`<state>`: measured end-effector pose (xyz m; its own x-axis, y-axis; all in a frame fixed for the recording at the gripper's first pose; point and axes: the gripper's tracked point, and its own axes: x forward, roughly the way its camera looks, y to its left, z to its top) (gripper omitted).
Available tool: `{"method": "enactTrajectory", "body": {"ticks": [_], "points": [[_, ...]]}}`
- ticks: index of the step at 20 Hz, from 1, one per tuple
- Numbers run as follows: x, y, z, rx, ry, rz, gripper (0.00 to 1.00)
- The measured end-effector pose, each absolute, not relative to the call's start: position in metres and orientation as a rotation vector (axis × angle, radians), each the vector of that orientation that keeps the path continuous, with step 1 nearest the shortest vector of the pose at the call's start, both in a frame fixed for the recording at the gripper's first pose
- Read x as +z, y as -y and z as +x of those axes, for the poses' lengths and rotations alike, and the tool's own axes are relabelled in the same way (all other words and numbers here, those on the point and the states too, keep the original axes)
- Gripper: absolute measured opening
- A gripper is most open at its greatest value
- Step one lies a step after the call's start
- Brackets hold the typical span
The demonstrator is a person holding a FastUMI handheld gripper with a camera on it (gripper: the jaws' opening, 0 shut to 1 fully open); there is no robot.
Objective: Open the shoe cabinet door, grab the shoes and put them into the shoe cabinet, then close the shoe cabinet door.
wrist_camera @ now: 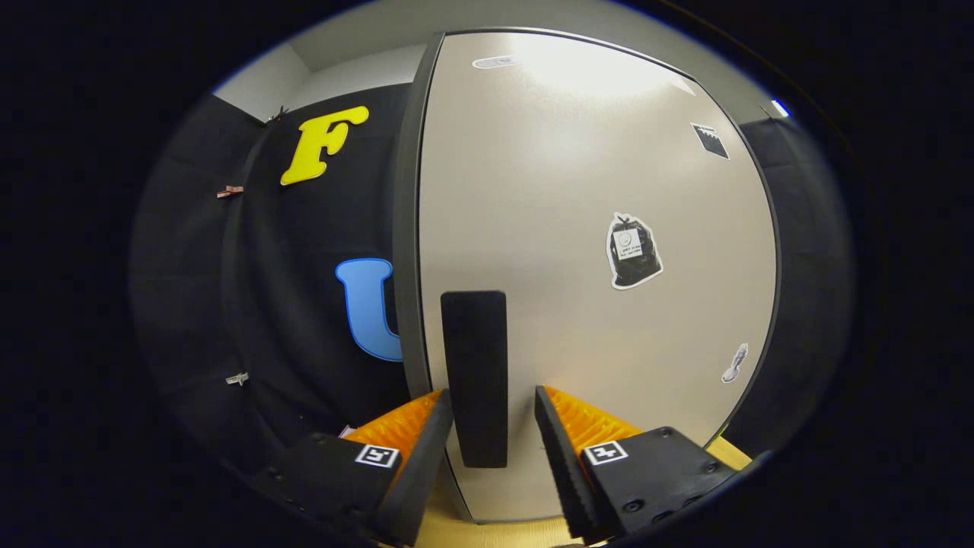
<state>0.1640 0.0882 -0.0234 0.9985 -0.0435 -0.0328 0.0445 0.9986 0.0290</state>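
Gripper lined up on the shoe cabinet door handle, task at its start

The gripper (493, 415) has its fingers apart, straddling the dark vertical handle (474, 377) near the left edge of the closed cabinet door (578, 251); opening, loading shoes and closing all remain.

The shoe cabinet door (578, 228) stands shut, a pale panel with a dark edge, and its upright black handle (474, 377) sits near the door's left edge. The gripper (493, 407) has its jaws spread to either side of the handle's lower part, without visibly pressing it. Stickers (633, 251) dot the door to the right of the handle.
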Motion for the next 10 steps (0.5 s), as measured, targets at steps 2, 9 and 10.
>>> {"method": "enactTrajectory", "body": {"ticks": [2, 9, 10], "points": [[-0.0241, -0.0862, 0.1662, -0.064, -0.029, 0.025, 0.59], [-0.0234, -0.0931, 0.1662, -0.068, -0.023, -0.006, 0.33], [-0.0233, -0.0929, 0.1651, -0.067, -0.027, -0.015, 0.33]]}}
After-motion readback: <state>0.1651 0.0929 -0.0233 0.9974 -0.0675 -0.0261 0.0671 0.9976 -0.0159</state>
